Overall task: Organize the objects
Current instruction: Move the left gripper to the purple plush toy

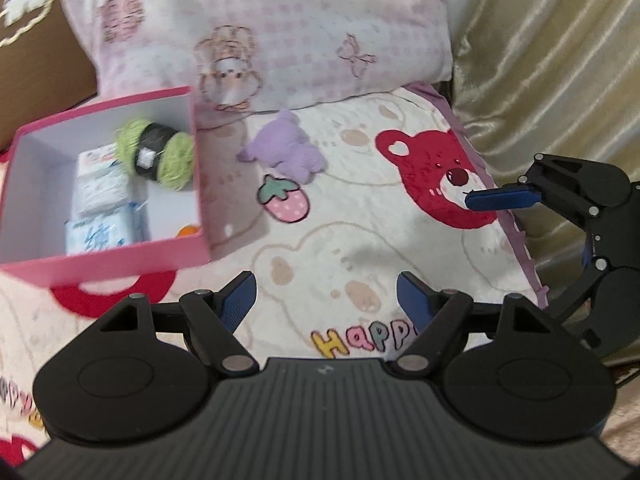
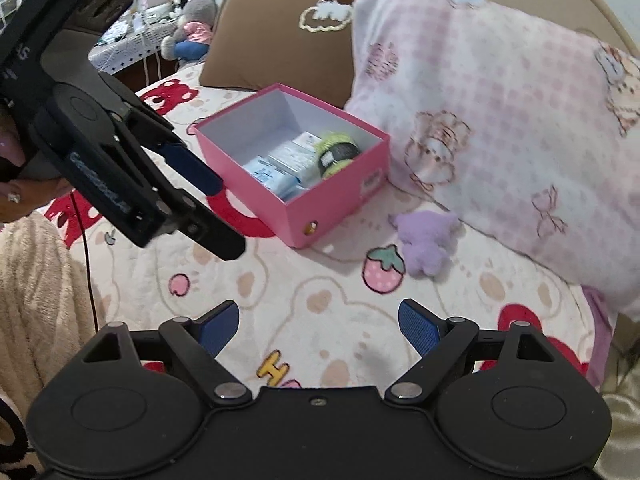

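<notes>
1. A cream fleece bedspread (image 1: 340, 240) printed with red bears, a pink strawberry and coloured letters covers the bed under everything else.
2. A pink-and-white checked pillow (image 2: 500, 112) leans at the head of the bed, with a brown cushion (image 2: 276, 32) bearing a white cloud patch beside it.
3. An open pink cardboard box with a white interior (image 2: 332, 216) sits on the bedspread just in front of the two pillows.
4. The left gripper (image 1: 326, 300) hangs above the bedspread with its blue-padded fingers spread wide and nothing between them; the box lies ahead to its left.
5. The right gripper (image 2: 319, 326) hovers over the bedspread too, its jaws likewise parted and empty.
6. White and blue soft tissue packs (image 1: 102, 188) lie side by side inside the box.
7. A green yarn skein with a dark paper band (image 1: 156, 154) rests in the box's corner against the packs.
8. A small lilac plush toy (image 1: 286, 148) lies on the bedspread, outside the box, near the checked pillow's lower edge and just above the printed strawberry.
</notes>
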### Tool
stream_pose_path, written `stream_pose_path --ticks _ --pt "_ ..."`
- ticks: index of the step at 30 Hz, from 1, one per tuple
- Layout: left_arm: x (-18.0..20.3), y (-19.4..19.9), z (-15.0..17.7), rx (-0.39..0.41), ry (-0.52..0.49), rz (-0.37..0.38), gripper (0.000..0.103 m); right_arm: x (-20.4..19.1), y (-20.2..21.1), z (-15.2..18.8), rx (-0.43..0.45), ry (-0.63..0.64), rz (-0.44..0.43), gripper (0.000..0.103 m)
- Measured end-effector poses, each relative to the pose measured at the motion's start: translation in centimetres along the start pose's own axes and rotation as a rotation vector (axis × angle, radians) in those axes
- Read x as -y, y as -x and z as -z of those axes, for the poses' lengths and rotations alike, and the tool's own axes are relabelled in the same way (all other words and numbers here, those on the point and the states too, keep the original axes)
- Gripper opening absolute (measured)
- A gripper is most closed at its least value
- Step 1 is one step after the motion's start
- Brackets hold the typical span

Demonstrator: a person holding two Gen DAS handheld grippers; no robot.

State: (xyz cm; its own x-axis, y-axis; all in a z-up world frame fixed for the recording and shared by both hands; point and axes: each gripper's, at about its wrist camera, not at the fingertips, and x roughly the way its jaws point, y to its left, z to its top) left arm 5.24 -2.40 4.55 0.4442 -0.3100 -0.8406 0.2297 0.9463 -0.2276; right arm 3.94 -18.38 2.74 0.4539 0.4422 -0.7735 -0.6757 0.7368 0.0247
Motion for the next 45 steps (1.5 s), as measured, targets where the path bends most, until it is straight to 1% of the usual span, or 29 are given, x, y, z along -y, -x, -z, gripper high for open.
stream_pose_path --ticks 5,10,14,17,19,22,24,26,27,29,30,36,39,40,43,44,45 --pt "0.8 -3.6 -1.5 0.010 -0.030 0.002 0.077 1.5 -0.8 0.9 0.029 -0.040 0.002 0.090" --pt "0.7 -6.8 -3.2 0.013 0.011 0.024 0.077 3.3 -2.8 1.3 0.075 -0.043 0.031 0.090" --pt "0.8 -9.3 -4.2 0.049 0.025 0.003 0.077 4.7 -4.8 1.5 0.092 -0.049 0.060 0.090" --pt "0.6 -11.5 -4.8 0.061 0.041 -0.008 0.077 6.2 -6.5 1.6 0.095 -0.066 0.107 0.090" --pt "0.3 -12.9 -5.1 0.074 0.053 -0.028 0.077 7.1 -7.5 1.7 0.101 -0.064 0.126 0.090" --pt "-0.1 -15.1 -5.7 0.113 0.074 -0.045 0.077 8.2 -9.3 1.8 0.088 -0.021 0.138 0.090" --pt "-0.4 -16.3 -6.0 0.121 0.103 -0.050 0.077 8.9 -10.5 1.7 0.086 0.006 0.146 0.090" --pt "-0.7 -17.4 -6.4 0.140 0.124 -0.046 0.077 9.4 -11.4 1.8 0.085 0.022 0.129 0.089" --pt "-0.8 -17.9 -6.5 0.150 0.133 -0.055 0.077 9.6 -11.9 1.8 0.083 0.025 0.124 0.089" --pt "-1.1 -19.0 -6.6 0.183 0.150 -0.106 0.077 10.1 -13.1 1.7 0.065 0.023 0.115 0.089" --pt "-1.2 -19.5 -6.6 0.185 0.167 -0.130 0.077 10.3 -13.6 1.7 0.056 0.019 0.117 0.089" --pt "-2.3 -21.8 -7.0 0.203 0.218 -0.148 0.077 11.6 -16.4 1.3 0.033 0.001 0.132 0.089" --pt "-2.6 -22.4 -7.2 0.198 0.233 -0.132 0.077 12.2 -17.4 0.9 0.021 -0.008 0.132 0.089" --pt "-2.6 -22.8 -7.3 0.192 0.229 -0.128 0.077 12.4 -17.7 0.8 0.017 -0.011 0.134 0.089" --pt "-1.9 -24.1 -7.2 0.190 0.171 -0.201 0.077 12.8 -18.0 0.9 0.018 -0.020 0.146 0.089" --pt "-2.0 -24.5 -7.2 0.185 0.172 -0.204 0.077 13.0 -18.1 0.9 0.014 -0.017 0.147 0.089" --pt "-2.1 -24.8 -7.2 0.176 0.185 -0.191 0.076 13.1 -18.3 1.0 0.004 -0.008 0.146 0.089"
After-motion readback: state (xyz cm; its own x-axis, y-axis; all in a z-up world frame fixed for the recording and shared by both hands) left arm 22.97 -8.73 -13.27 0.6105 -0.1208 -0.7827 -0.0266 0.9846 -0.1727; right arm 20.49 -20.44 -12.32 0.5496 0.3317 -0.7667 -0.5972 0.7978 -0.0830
